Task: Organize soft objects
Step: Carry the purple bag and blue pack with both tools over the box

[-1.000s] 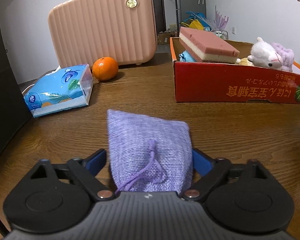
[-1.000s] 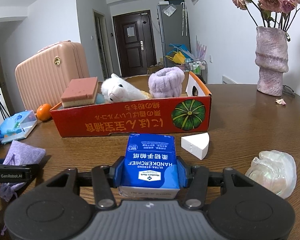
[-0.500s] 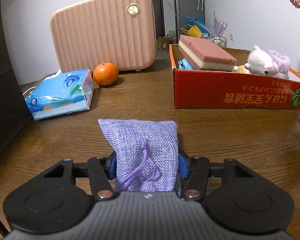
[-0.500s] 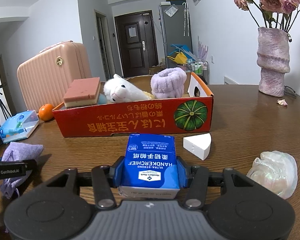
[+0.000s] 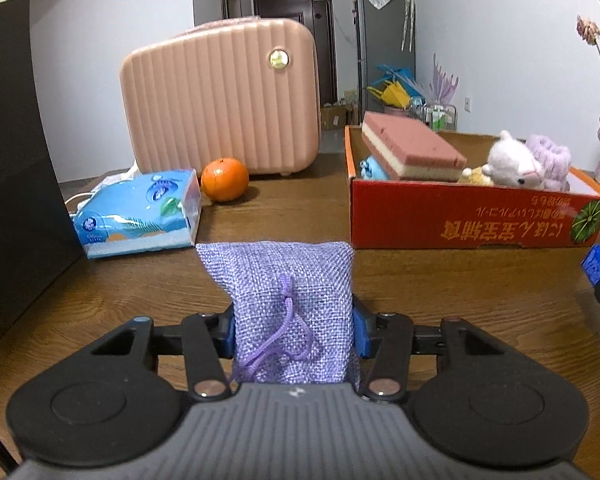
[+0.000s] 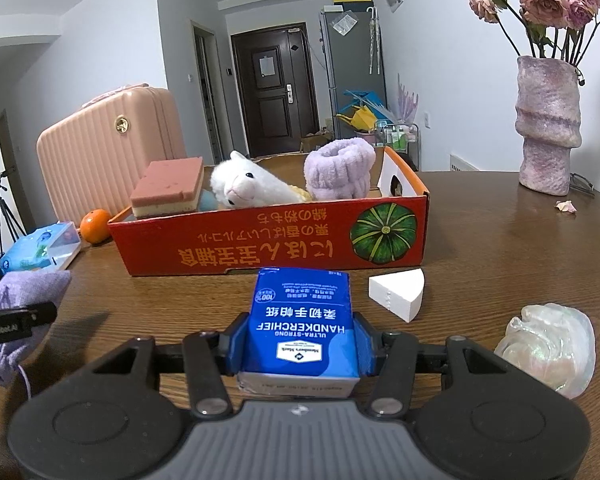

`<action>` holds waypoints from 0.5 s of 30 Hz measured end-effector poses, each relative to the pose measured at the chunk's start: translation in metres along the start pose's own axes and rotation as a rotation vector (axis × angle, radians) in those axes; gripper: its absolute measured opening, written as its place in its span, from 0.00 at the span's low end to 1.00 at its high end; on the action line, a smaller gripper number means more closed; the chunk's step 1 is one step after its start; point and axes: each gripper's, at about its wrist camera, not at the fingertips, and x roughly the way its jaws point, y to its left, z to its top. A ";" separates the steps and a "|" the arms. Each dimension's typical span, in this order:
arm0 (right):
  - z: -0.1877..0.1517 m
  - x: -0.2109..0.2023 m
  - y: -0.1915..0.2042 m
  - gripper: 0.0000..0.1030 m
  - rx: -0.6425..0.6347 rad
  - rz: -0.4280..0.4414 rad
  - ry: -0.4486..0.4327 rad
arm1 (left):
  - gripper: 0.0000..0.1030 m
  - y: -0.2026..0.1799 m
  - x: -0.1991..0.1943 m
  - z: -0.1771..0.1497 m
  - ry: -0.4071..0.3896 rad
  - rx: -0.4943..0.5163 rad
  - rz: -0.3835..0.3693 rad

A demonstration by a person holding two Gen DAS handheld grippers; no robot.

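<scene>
1. Left gripper (image 5: 294,330): jaws closing on the purple burlap sachet (image 5: 286,300), blue pads pressed into both of its sides. The sachet sits low over the wooden table (image 5: 460,280); whether it is lifted clear, cannot tell.
2. Sachet handling (judgement): light, soft, loose-filled. It squashes under the pads, so it may sag or slip. The mid-body hold looks right; avoid the drawstring (image 5: 288,328), which would just dangle.
3. Right gripper (image 6: 300,344): clamped on the blue tissue pack (image 6: 302,320), pads on its two long sides, pack pointing at the red cardboard box (image 6: 260,248).
4. Pack handling (judgement): light, plastic-wrapped, a bit slick, compressible but holds its shape. The side grip is fine.
5. Box contents: pink sponge (image 6: 168,190), white plush alpaca (image 6: 244,188), lilac fluffy band (image 6: 338,168). There looks to be free space for more at its right end.
6. Writing: the pack reads "ULTRA-STRONG HANDKERCHIEF" and "100%" (seen upside down), plus Chinese characters and a small logo too small to read. The box has yellow Japanese-style lettering, upside down, and a green pumpkin graphic (image 6: 383,235). The left gripper's finger seen from the right camera reads "GenRobot.AI".
7. Not soft, leave alone (judgement): orange (image 5: 225,179), pink suitcase (image 5: 220,96), vase (image 6: 548,124), white wedge (image 6: 396,290), pearly shell (image 6: 548,350). The blue tissue packet (image 5: 140,212) is soft, so likely a later pick.
</scene>
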 end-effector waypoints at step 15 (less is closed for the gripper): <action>0.001 -0.004 -0.001 0.50 0.001 0.011 -0.020 | 0.49 -0.008 -0.041 0.002 -0.103 -0.023 -0.049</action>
